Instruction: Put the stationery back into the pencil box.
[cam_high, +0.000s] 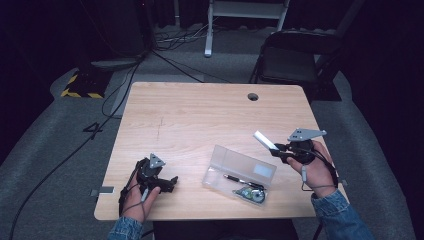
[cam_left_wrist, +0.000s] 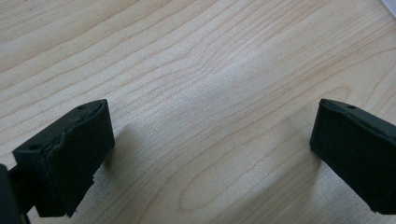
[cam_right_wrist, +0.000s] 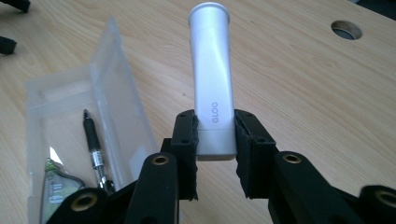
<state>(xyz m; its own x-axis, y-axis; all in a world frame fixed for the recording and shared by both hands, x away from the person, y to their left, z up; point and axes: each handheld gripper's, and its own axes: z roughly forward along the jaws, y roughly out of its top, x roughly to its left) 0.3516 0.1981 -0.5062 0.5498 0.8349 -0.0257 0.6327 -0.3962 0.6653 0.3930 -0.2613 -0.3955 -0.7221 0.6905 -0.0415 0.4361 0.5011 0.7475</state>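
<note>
My right gripper (cam_high: 278, 149) (cam_right_wrist: 215, 140) is shut on a silver glue stick (cam_right_wrist: 213, 79) (cam_high: 264, 140) marked GLOO, held above the table at the right. Below and to its left lies an open clear plastic case (cam_high: 240, 172) (cam_right_wrist: 70, 116) with a black pen (cam_right_wrist: 95, 144) (cam_high: 239, 179) and a green-labelled tape roll (cam_high: 252, 194) (cam_right_wrist: 53, 186) inside. My left gripper (cam_high: 172, 183) (cam_left_wrist: 212, 149) rests near the table's front left edge, jaws wide apart over bare wood, nothing between them.
The wooden table (cam_high: 200, 115) has a round cable hole (cam_high: 253, 96) (cam_right_wrist: 346, 29) at the far right. A black folding chair (cam_high: 295, 55) stands beyond the table. Cables run over the grey floor at the left.
</note>
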